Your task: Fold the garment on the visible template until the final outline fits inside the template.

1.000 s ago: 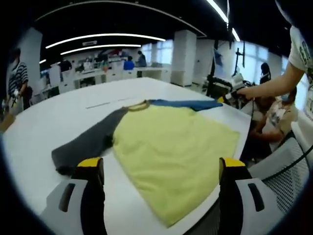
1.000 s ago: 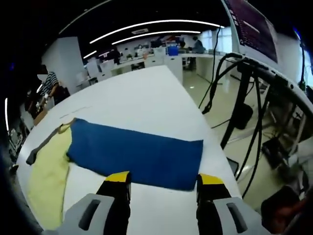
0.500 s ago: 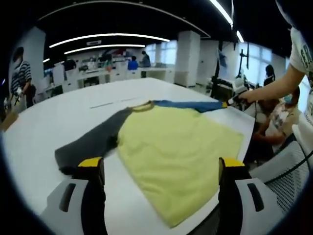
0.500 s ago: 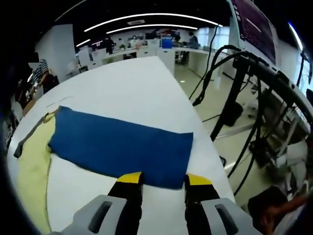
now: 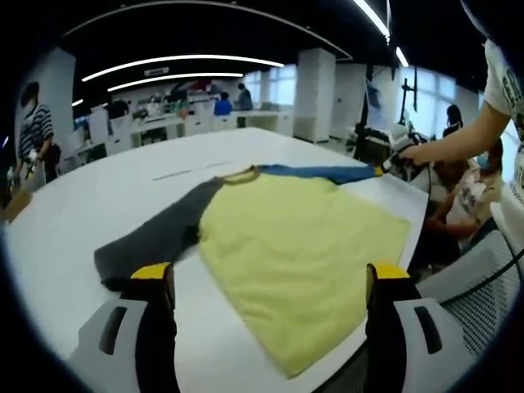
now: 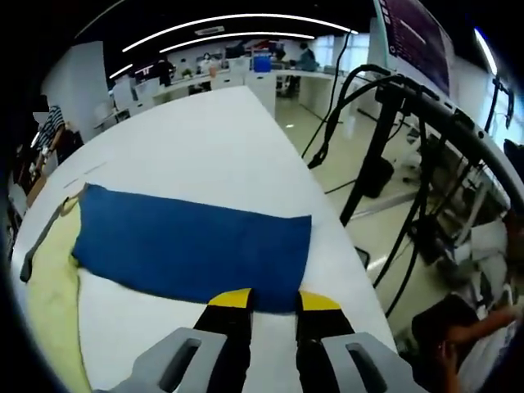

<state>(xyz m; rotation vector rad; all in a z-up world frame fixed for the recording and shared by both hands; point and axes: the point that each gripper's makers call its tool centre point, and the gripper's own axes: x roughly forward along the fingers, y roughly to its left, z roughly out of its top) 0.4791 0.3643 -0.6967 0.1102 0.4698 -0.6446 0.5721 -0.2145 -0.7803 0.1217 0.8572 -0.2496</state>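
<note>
A shirt lies flat on the white table (image 5: pixel 74 213): pale yellow body (image 5: pixel 295 254), dark grey sleeve (image 5: pixel 155 241) on the left, blue sleeve (image 5: pixel 319 173) reaching to the far right. My left gripper (image 5: pixel 270 274) hovers over the shirt's near hem, jaws wide open with nothing between them. In the left gripper view a person's hand holds the right gripper (image 5: pixel 391 162) at the blue sleeve's end. In the right gripper view the blue sleeve (image 6: pixel 188 246) lies crosswise, and my right gripper (image 6: pixel 274 300) straddles its cuff edge with a narrow gap left between the jaws. The yellow body (image 6: pixel 49 278) shows at the left.
A thin dark line (image 5: pixel 176 173) marks the table beyond the collar. The table's edge runs close to the cuff, with a black stand and cables (image 6: pixel 385 139) just past it. A seated person (image 5: pixel 463 196) and a mesh chair (image 5: pixel 483 286) are on the right. People work at far desks.
My right gripper's jaws have drawn much closer together over the blue sleeve's cuff, and that view has moved nearer the cloth. The left gripper has hardly moved.
</note>
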